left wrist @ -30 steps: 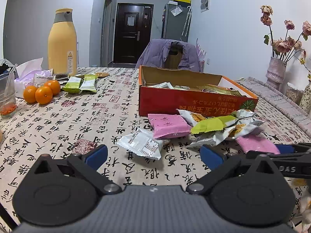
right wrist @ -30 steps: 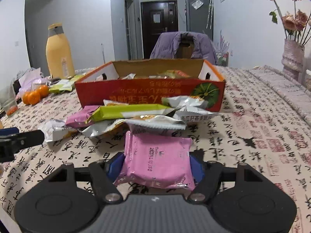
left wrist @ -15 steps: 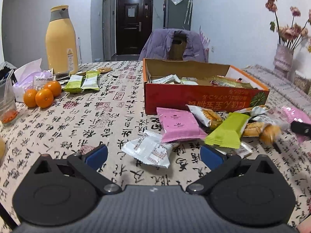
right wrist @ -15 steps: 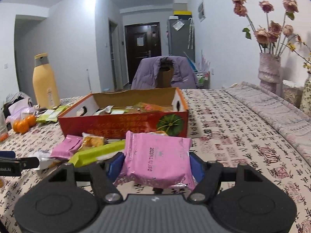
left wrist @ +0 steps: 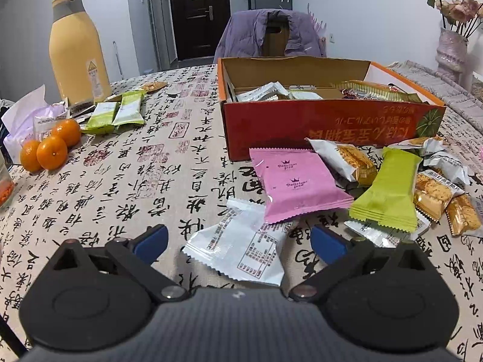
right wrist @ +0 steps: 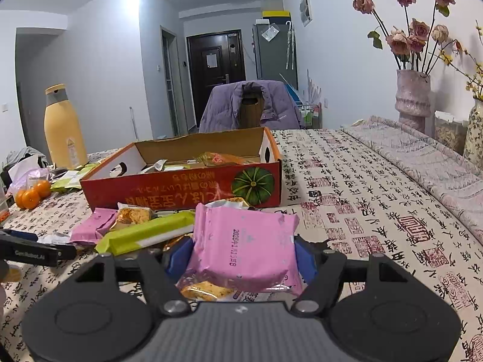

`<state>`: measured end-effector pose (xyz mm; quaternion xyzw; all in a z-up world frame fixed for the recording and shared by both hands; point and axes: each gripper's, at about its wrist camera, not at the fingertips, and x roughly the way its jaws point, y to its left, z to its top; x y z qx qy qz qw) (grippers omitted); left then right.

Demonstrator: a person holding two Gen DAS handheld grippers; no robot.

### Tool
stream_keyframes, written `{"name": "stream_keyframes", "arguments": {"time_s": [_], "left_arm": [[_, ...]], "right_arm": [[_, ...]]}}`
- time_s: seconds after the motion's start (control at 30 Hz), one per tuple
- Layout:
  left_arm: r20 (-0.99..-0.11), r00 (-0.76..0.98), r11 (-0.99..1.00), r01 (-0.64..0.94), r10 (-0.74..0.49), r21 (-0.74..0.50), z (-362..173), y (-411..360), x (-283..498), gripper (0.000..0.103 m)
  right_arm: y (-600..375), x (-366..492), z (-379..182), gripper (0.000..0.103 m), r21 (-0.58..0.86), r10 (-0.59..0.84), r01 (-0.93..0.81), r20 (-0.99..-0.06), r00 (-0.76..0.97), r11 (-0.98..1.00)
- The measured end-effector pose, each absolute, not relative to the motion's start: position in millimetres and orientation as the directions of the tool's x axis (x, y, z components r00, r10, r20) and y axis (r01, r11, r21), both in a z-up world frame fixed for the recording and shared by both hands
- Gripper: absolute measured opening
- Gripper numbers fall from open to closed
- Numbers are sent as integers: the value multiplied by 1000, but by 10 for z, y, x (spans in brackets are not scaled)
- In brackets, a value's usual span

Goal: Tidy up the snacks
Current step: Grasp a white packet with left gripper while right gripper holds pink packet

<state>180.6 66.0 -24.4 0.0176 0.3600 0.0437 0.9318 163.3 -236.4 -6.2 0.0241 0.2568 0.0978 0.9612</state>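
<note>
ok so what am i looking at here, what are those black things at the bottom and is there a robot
No robot: a person holds a two-finger gripper in each hand, each with a camera looking along its fingers. The black shapes are the grippers' own bodies. In the left view, the left gripper stands open over a white packet on the patterned tablecloth. In the right view, the right gripper grips a pink snack packet. Loose snacks lie before a red cardboard box that already holds some. Oranges and a yellow bottle stand aside.
</note>
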Motion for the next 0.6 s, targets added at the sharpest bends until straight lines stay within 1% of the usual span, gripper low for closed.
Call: {"name": "stream_keyframes", "arguments": {"time_s": [0.03,0.07,0.1,0.17,0.2,0.27,0.6], "left_arm": [[-669,737,996,-69,93,61,-252,661,1815,97],[-670,737,996,-69,90,57,-259,662,1822,90],[-671,736,996,-67,85,53,-266,660,1825,85],[-679,730,997,-56,78,54,-277,641,1836,66],[-681,728,997,-50,78,60,-285,626,1831,63],[-670,738,996,-41,80,75,-284,594,1790,59],[-626,774,996,-63,93,69,-198,523,1600,59]], "right_arm": [[-2364,1636,-68,70,98,201,-176,-490,848,980],[-2364,1641,-72,70,99,202,-176,-491,847,979],[-2365,1645,-76,70,100,203,-177,-492,847,979],[-2369,1645,-81,70,101,204,-178,-493,846,979],[-2373,1647,-84,70,102,205,-178,-494,845,979],[-2380,1645,-91,70,105,207,-179,-496,843,978],[-2360,1650,-119,70,114,221,-189,-503,836,975]]}}
